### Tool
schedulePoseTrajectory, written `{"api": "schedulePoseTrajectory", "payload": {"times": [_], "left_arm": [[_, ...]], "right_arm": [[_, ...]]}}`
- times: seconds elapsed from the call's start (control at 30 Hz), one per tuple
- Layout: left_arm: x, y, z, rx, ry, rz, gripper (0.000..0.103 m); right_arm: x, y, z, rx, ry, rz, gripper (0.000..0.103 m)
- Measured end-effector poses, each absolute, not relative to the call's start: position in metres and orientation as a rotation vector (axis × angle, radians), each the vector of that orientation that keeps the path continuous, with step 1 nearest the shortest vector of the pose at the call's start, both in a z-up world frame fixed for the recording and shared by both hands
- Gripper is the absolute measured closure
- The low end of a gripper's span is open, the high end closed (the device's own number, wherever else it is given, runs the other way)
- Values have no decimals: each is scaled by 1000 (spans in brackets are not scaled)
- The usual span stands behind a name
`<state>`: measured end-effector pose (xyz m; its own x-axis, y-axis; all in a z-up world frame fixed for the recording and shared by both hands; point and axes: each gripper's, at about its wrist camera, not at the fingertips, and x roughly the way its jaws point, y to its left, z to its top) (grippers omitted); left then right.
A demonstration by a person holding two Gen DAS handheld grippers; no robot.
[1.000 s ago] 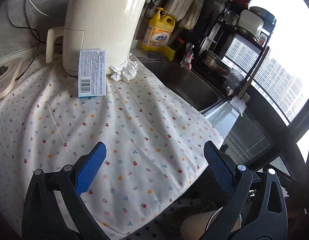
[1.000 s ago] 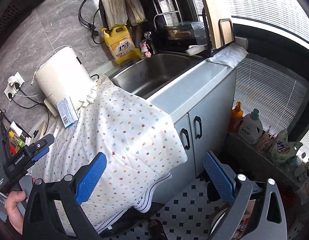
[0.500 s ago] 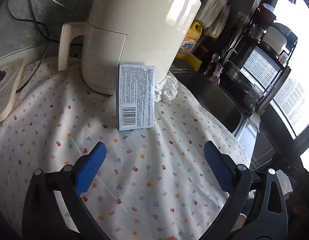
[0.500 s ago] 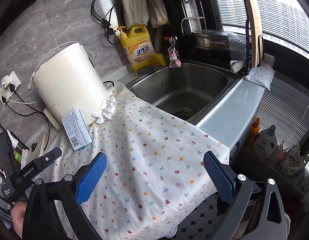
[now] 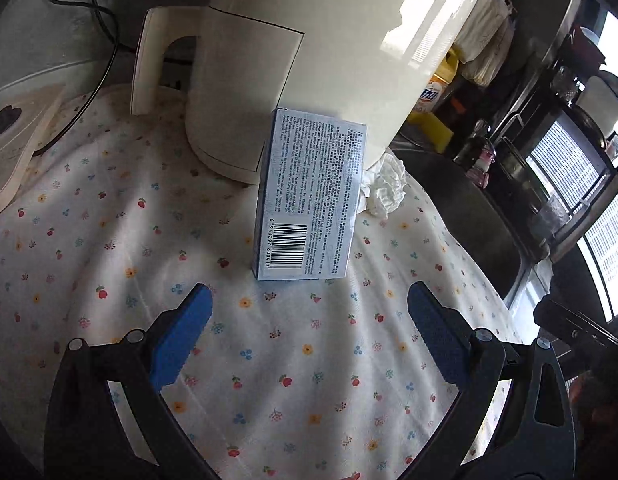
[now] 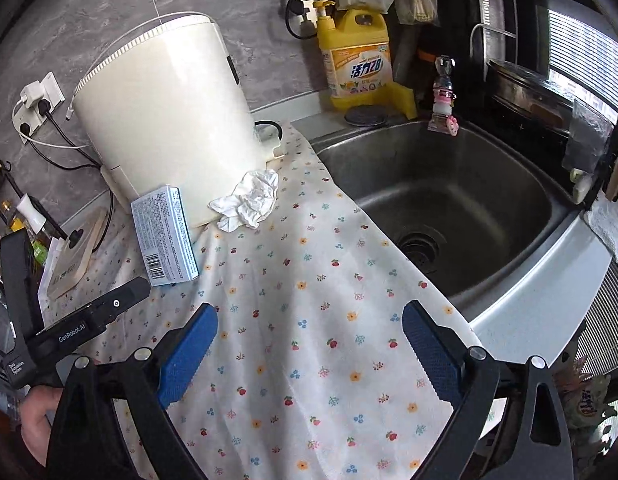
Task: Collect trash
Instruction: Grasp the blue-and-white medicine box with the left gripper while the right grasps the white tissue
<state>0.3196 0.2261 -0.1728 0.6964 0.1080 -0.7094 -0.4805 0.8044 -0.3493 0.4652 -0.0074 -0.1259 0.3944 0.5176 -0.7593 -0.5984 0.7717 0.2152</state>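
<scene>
Box (image 5: 309,200) against appliance (image 5: 309,52) (tissue (image 5: 385,190) beside)

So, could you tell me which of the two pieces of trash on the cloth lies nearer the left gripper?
The small blue barcoded box, just ahead of the open left gripper; the crumpled white tissue lies farther back, beside the cream appliance.
</scene>
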Motion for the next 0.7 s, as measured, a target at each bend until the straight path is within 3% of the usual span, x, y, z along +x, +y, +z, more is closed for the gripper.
{"api": "schedulePoseTrajectory", "payload": {"times": [0.43, 0.47, 0.53, 0.7], "left_arm": [[364, 220, -187, -565, 717, 592, 6], [367, 220, -189, -562, 721, 608, 8], [371, 221, -195, -582, 742, 623, 35], [352, 215, -179, -584, 683, 686, 36]], "right_arm": [[546, 33, -145, -194, 977, 928, 20], [549, 37, -146, -204, 976, 952, 20], [553, 49, -149, -230, 969, 993, 22], [564, 81, -165, -286, 979, 1053, 26]]}}
